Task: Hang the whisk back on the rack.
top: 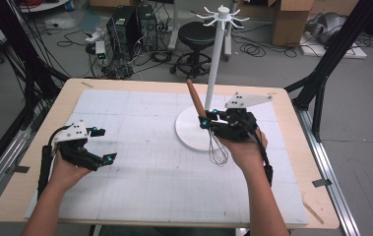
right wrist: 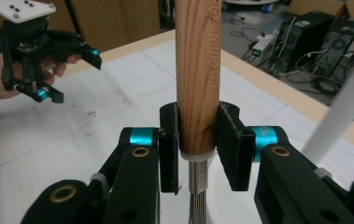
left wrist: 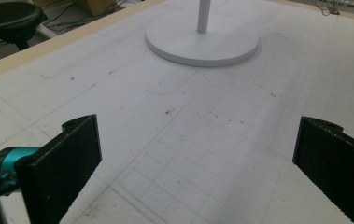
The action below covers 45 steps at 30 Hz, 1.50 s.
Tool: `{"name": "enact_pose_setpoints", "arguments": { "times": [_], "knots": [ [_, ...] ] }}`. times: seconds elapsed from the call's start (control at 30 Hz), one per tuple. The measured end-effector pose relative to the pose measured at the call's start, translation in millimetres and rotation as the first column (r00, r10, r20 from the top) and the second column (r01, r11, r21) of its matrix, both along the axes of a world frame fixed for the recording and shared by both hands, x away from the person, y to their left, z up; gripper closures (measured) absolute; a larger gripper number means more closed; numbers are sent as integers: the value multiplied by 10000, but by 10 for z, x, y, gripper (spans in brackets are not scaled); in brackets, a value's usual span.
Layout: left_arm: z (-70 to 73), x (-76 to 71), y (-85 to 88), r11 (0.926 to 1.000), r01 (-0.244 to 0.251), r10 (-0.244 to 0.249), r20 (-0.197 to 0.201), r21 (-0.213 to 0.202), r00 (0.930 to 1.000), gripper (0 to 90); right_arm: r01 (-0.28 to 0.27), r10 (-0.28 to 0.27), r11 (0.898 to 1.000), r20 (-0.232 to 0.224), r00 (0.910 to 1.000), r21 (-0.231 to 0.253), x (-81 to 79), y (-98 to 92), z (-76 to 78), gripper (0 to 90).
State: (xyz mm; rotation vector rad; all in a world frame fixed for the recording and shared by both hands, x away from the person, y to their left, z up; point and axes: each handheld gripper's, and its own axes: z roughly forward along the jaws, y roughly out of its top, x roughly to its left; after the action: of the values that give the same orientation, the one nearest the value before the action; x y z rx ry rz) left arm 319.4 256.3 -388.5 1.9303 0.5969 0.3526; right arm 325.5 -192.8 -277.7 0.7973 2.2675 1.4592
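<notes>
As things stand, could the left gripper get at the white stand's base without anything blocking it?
Probably yes. The left gripper hangs open and empty, and bare mat lies between it and the stand's base. The right gripper, shut on the whisk, is beside the stand.

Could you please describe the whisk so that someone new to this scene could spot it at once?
Find the white stand on the table. In front of its round base, the right gripper clamps the whisk: the only wooden-handled tool, wire loops hanging below.
</notes>
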Motion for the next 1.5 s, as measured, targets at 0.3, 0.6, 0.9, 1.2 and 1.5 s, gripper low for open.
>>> {"name": "enact_pose_setpoints", "arguments": {
  "times": [0.3,0.6,0.9,1.2,1.5],
  "knots": [
    [3,-6,-32,10000,71,-71,35,55,10000,17,495,-513,9980,453,9977,384,-45,-244,83,713],
    [0,-3,-22,9999,41,-40,-17,130,10000,17,872,-931,9939,891,9917,678,-52,-480,211,712],
    [10,-19,-28,9999,107,-107,6,66,9999,17,1450,-1526,9869,1173,9813,707,-49,-656,365,712],
    [-3,-13,-45,10000,78,-78,-40,51,10000,17,2089,-2196,9740,1393,9656,874,49,-794,522,712],
    [-1,-11,-44,9999,120,-120,-3,90,9999,17,2605,-2719,9611,1460,9512,923,205,-824,695,712]
  ]
}}
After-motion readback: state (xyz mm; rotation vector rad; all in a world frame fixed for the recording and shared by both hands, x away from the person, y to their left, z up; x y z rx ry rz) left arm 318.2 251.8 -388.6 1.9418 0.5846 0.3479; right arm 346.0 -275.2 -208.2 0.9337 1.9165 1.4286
